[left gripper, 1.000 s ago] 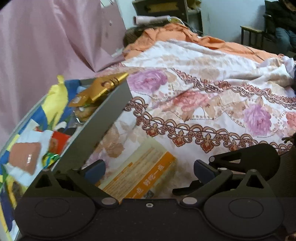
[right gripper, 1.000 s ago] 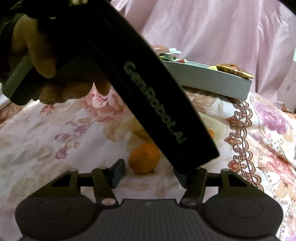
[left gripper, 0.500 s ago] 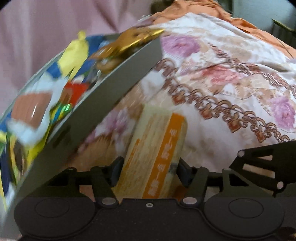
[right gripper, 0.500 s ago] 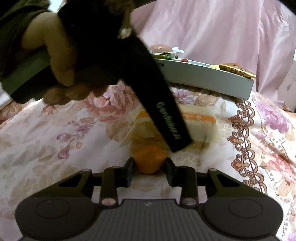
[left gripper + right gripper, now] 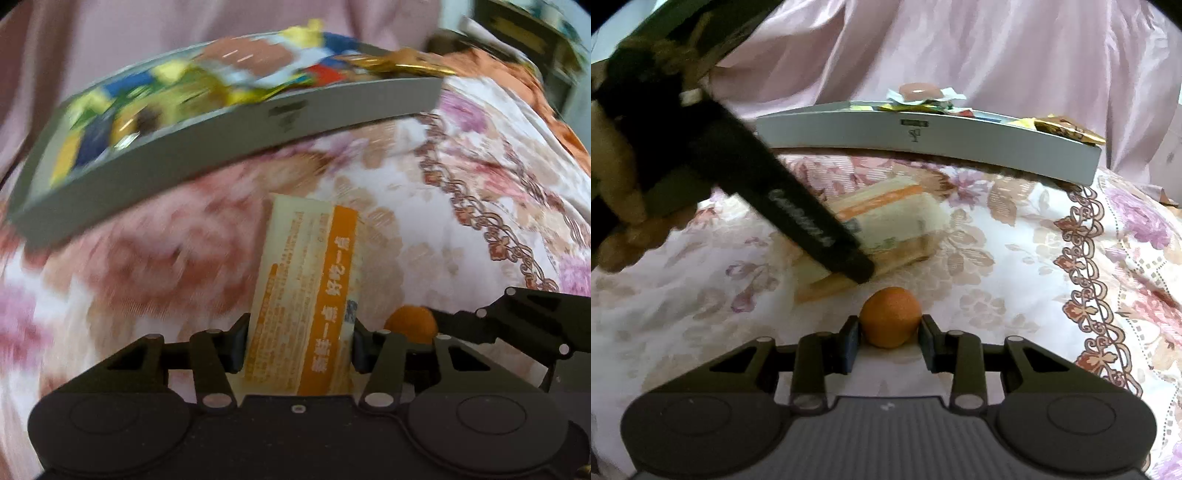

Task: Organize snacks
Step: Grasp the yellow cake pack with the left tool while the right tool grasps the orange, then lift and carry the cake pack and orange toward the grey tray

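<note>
Left gripper [image 5: 297, 341] now closing around snack packet [image 5: 306, 291], right gripper [image 5: 888, 341] newly clamping orange [image 5: 889, 316]

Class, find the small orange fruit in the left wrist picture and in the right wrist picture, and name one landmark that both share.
Left wrist view: the orange fruit peeks out low on the right, beside the yellow-and-orange snack packet, partly hidden by black claw parts.
Right wrist view: the fruit sits low at centre, pinched in the right claw.
Shared landmark: the grey tray of snacks.
</note>
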Demonstrator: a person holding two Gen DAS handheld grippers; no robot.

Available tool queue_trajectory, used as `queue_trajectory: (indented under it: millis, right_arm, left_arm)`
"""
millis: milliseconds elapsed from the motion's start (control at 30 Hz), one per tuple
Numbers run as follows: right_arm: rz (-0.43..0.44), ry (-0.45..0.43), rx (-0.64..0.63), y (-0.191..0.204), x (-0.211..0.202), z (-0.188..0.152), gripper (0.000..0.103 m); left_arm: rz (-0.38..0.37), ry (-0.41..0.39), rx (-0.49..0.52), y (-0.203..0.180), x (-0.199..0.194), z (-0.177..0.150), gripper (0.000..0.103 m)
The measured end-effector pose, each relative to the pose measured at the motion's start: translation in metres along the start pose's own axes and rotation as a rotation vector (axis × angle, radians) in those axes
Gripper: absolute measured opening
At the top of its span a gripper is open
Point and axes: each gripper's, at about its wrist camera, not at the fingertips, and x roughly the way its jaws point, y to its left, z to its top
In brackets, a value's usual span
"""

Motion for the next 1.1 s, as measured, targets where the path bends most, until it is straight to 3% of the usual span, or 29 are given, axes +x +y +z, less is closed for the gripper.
queue_trajectory:
  millis: [233, 333, 667, 1100]
  right_arm:
    - [0.049, -0.008, -0.041, 0.013, -0.004, -0.002, 0.038]
    - [0.072, -0.010, -0.050, 0.021, -0.008, -0.003, 0.038]
    - [0.120, -0.002, -0.118, 0.049, -0.024, -0.011, 0.038]
    - [0.107, 0.003, -0.064, 0.056, -0.037, -0.025, 0.038]
  left_arm:
    - [0.028, 0.027, -0.251, 0.019, -0.026, -0.043, 0.051]
    - [0.029, 0.037, -0.311, 0.023, -0.037, -0.059, 0.051]
    - [0.037, 0.005, -0.351, 0.025, -0.062, -0.103, 0.051]
    - [0.010, -0.163, -0.398, 0.026, -0.068, -0.136, 0.052]
